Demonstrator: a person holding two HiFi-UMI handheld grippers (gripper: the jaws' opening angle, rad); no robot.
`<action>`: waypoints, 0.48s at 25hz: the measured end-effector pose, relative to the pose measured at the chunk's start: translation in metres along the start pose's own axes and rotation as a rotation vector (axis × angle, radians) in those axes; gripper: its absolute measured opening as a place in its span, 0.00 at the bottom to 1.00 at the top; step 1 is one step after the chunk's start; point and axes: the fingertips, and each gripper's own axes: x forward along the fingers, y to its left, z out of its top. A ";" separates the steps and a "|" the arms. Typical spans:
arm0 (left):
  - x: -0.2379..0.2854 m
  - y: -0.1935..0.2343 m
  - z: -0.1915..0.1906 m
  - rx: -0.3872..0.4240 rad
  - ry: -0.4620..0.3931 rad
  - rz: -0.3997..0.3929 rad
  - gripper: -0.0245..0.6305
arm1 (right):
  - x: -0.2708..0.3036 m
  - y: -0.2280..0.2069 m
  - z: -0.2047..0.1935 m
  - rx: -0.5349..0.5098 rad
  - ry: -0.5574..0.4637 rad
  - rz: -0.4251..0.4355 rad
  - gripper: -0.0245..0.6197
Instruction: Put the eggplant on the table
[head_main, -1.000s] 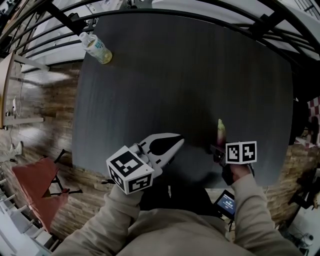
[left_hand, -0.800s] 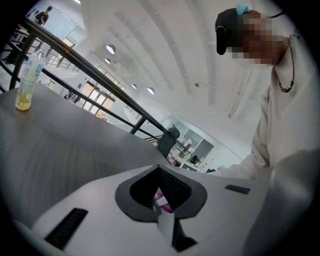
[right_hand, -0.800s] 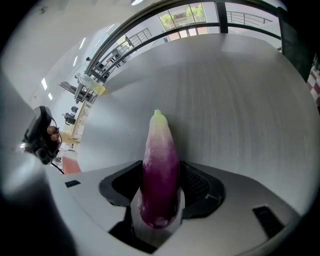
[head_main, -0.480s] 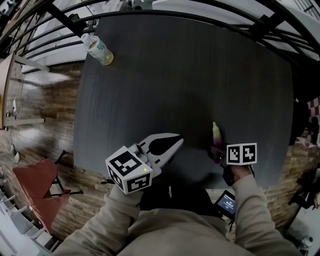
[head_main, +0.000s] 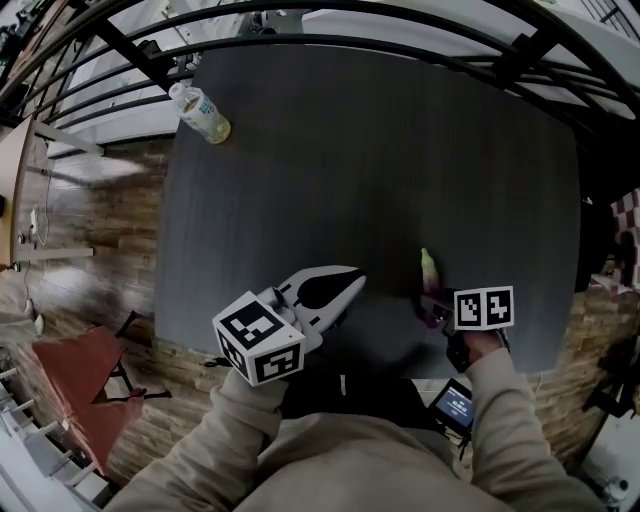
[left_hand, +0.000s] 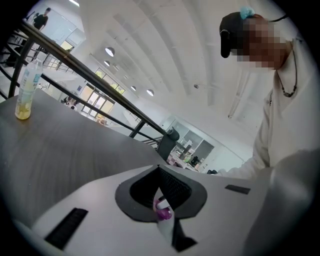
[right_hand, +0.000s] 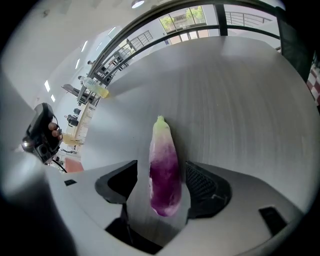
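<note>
Dark table, eggplant lying between right hand-held gripper's just-opened jaws

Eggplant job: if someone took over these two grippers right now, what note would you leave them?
Right gripper: jaws have just been opening and now stand apart on either side of the eggplant, seemingly not pressing it.
Left gripper: shut, empty, above the table's near edge.
Eggplant: lying on the table, green tip pointing away.
Done: placement.
Left: lift the right gripper clear.
</note>
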 end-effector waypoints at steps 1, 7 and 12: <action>-0.001 -0.005 0.004 0.013 0.000 -0.002 0.05 | -0.006 0.000 0.001 0.002 -0.012 0.001 0.49; -0.014 -0.025 0.055 0.112 -0.031 -0.022 0.05 | -0.053 0.031 0.044 -0.049 -0.167 0.043 0.49; -0.005 -0.060 0.096 0.214 -0.060 -0.059 0.05 | -0.119 0.080 0.087 -0.173 -0.339 0.192 0.46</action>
